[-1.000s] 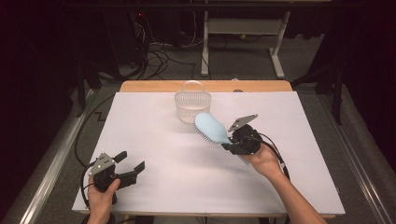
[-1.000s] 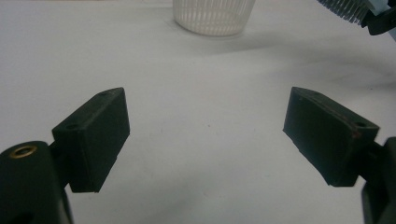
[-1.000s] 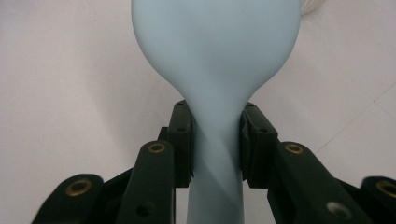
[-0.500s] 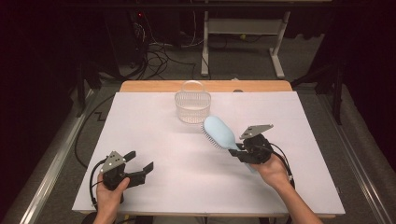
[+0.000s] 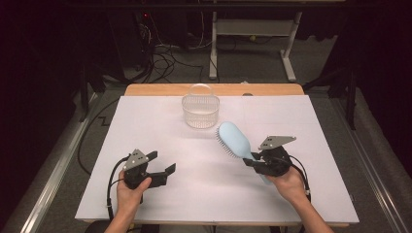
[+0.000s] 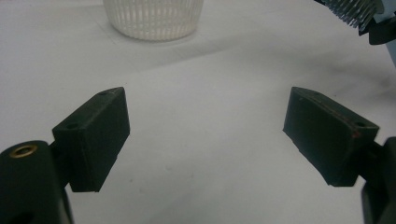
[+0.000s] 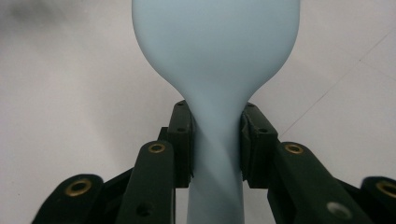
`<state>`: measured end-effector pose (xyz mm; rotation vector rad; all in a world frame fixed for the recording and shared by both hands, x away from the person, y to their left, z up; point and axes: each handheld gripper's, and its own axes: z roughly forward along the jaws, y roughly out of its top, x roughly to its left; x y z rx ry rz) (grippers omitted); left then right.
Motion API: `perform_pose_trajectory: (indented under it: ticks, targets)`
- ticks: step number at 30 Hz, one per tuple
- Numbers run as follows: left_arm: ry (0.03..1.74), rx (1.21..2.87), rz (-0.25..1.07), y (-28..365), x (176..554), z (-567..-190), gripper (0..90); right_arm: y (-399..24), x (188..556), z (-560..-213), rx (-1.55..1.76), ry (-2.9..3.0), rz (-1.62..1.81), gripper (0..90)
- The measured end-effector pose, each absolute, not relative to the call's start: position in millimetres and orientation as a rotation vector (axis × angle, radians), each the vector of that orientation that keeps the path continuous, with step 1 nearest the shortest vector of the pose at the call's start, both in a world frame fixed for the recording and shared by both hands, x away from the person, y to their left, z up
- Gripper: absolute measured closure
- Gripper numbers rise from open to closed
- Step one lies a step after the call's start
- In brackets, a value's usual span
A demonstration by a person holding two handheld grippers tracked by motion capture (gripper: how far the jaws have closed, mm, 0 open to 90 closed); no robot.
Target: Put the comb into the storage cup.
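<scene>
A light blue hairbrush (image 5: pixel 233 140) is held above the white table, bristles facing left. My right gripper (image 5: pixel 251 163) is shut on its handle at the table's right. In the right gripper view the handle (image 7: pixel 216 140) is clamped between both jaws, and the smooth back of the brush head (image 7: pixel 215 42) rises above them. My left gripper (image 5: pixel 163 162) is low at the front left, open, with nothing between its jaws. In the left gripper view (image 6: pixel 205 130) the jaws stand wide apart over bare table, and the brush bristles (image 6: pixel 355 10) show at the top right.
A clear ribbed basket (image 5: pixel 200 110) with a handle stands at the back middle of the white table (image 5: pixel 145 126), and its base (image 6: pixel 152 18) appears ahead of the left gripper. A wooden edge (image 5: pixel 160 90) runs along the back. Cables and desk legs lie beyond.
My right gripper has carried the hairbrush to the right and a little nearer the person. The left gripper has shifted right along the front of the table, still open.
</scene>
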<state>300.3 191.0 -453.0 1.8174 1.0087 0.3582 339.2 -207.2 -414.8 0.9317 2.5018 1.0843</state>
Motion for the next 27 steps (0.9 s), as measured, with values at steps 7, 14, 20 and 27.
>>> perform_pose_trajectory:
  ticks: [7,14,20,27]
  targets:
    - [0.958,1.854,0.345,168.9,308.7,-445.2,15.4,-212.7,338.0,-415.1,0.950,2.486,1.128,70.4]
    - [0.902,1.883,0.312,145.4,316.7,-442.2,15.0,-213.5,334.6,-417.7,0.960,2.483,1.132,70.4]
    - [0.838,1.911,0.282,129.9,322.9,-435.0,15.1,-212.1,333.0,-418.5,0.957,2.477,1.136,70.4]
    - [0.805,1.944,0.262,115.2,323.9,-434.3,15.7,-210.8,329.6,-417.5,0.959,2.465,1.137,70.4]
